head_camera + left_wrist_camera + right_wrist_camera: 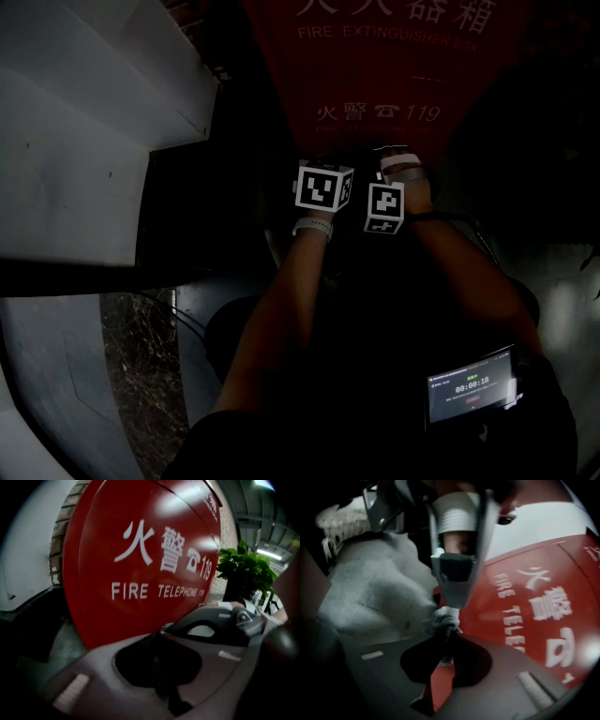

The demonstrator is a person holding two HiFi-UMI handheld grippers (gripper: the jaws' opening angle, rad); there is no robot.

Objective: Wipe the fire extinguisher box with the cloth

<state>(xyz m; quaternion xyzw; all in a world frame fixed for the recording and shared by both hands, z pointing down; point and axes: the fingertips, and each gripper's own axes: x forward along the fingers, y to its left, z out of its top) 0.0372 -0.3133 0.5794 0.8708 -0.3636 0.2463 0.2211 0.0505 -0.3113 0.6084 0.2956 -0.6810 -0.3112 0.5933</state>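
Pinches bunched cloth (370,592) tight in right gripper (444,637), just beside red box (525,620). Holds left gripper (158,637) jaws pressed together, seemingly empty. Judged soft, light, floppy; best gripped by thick bunch, else slips while wiping.

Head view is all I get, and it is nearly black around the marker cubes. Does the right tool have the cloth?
Observer: Yes. In the right gripper view the right tool is shut on a bunched fold of the grey cloth.
Operator: And the other one?
Observer: The left tool has its jaws together, with no cloth showing between them. It faces the red fire extinguisher box.
Operator: Anything beside the box I should mind?
Observer: A leafy green plant stands just past the box's right edge in the left gripper view.
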